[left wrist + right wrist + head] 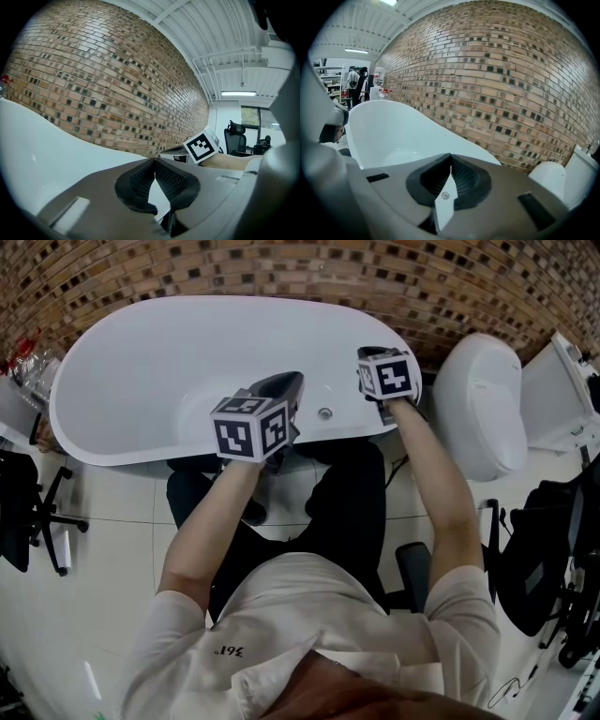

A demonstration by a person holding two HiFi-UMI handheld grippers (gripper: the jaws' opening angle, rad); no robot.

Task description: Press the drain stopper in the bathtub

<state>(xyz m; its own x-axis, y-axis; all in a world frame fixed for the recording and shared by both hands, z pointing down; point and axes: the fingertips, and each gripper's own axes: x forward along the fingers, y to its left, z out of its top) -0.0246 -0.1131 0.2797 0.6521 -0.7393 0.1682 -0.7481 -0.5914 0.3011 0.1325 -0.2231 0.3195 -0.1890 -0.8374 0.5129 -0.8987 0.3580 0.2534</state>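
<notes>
Person: seated in a white shirt, both forearms reaching forward over a white tiled floor (112, 559)
Left gripper (289, 381): held over the near rim of the bathtub, left of the drain stopper; the jaws are pressed together at the tips with nothing between them (154, 160)
Right gripper (375, 352): held over the right end of the bathtub rim, right of the drain stopper; the jaws meet at the tips and pinch nothing (451, 165)
Drain stopper (325, 413): small round metal fitting on the white inner surface, just inside the near rim, between the two grippers and touched by neither
Bathtub (122, 442): white oval freestanding tub, no water visible
Toilet (478, 404): white, lid down, just beside the right end of the bathtub
Office chairs: a black one at the left edge (23, 507), another at the right (534, 559)
Brick wall (281, 263): brown with scattered dark bricks, directly behind the bathtub
</notes>
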